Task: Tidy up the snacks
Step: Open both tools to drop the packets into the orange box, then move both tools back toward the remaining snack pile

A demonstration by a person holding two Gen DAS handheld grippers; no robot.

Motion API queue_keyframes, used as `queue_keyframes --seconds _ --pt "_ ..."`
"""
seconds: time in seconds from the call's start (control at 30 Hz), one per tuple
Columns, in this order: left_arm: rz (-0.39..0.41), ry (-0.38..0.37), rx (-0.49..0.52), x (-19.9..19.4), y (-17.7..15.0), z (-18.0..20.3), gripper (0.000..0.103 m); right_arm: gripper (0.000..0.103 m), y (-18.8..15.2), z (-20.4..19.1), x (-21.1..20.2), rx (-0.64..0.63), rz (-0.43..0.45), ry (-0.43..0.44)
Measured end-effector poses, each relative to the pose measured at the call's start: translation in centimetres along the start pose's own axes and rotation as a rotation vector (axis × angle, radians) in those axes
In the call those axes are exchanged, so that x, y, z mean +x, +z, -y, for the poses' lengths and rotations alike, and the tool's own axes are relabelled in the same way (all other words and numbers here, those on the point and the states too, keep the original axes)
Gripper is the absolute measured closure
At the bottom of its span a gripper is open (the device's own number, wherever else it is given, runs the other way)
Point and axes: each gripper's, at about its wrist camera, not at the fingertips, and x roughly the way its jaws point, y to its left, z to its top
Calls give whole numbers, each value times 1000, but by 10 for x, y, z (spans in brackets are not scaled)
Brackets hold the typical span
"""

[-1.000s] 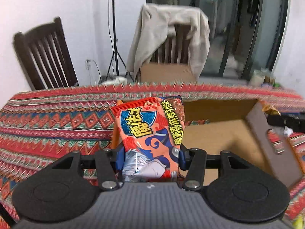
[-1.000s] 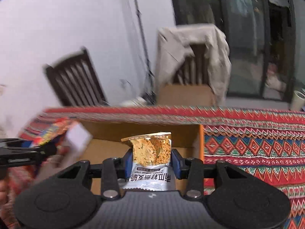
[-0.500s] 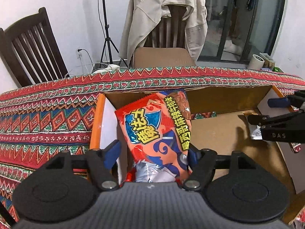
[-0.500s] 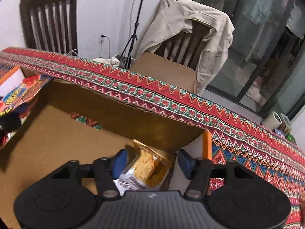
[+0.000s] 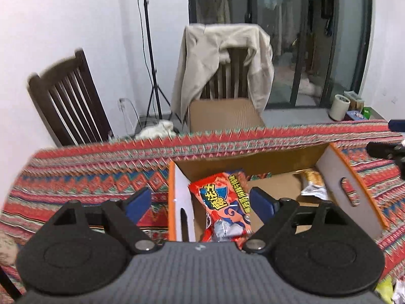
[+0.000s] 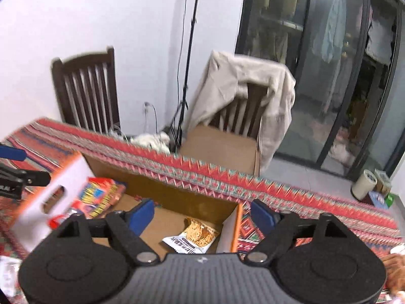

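An open cardboard box (image 5: 336, 177) with white walls and orange edges sits on the patterned tablecloth. A red snack bag (image 5: 222, 202) leans in its left end, and a small cracker packet (image 5: 314, 185) lies at its right end. My left gripper (image 5: 200, 204) hovers above the red bag with its jaws opening, the pads clear of the bag. In the right wrist view, my right gripper (image 6: 202, 215) hangs over the cracker packet (image 6: 195, 235), jaws opening too, touching nothing. The red snack bag (image 6: 101, 197) and the left gripper's fingers (image 6: 15, 174) show at the left.
Past the table's far edge stand a dark wooden chair (image 5: 68, 101), a chair draped with a beige jacket (image 5: 222, 58) holding a cardboard box, and a tripod (image 5: 149, 50). Loose wrappers (image 5: 389, 288) lie near right. A hand (image 6: 395, 271) shows at the right edge.
Both grippers went from shut on their packets to wide apart. The red bag and the cracker packet now lie loose in the box. Both grippers have pulled up and back.
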Motion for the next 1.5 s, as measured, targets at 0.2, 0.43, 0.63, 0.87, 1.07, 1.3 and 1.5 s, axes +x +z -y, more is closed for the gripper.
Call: queue_keyframes --seconds 0.2,0.43,0.63,0.87,1.07,1.3,1.5 --pt "195 -19 17 -112 -56 6 5 5 -16 8 -114 34 148 55" --pt "405 -58 -26 -238 -163 13 0 0 -110 4 -241 100 317 123" --pt "430 -42 -27 -281 -254 32 0 0 -205 -17 -302 108 372 166" --pt "356 -42 -118 -300 -331 37 0 0 -303 -54 -335 122 357 101" --pt "260 -11 -149 -307 -385 38 0 0 -369 -82 -349 133 334 82" --pt "145 -1 -144 -291 -422 45 0 0 -422 -94 -337 149 272 11" --pt "136 -3 -135 -281 -407 40 0 0 -425 -91 -322 226 238 37"
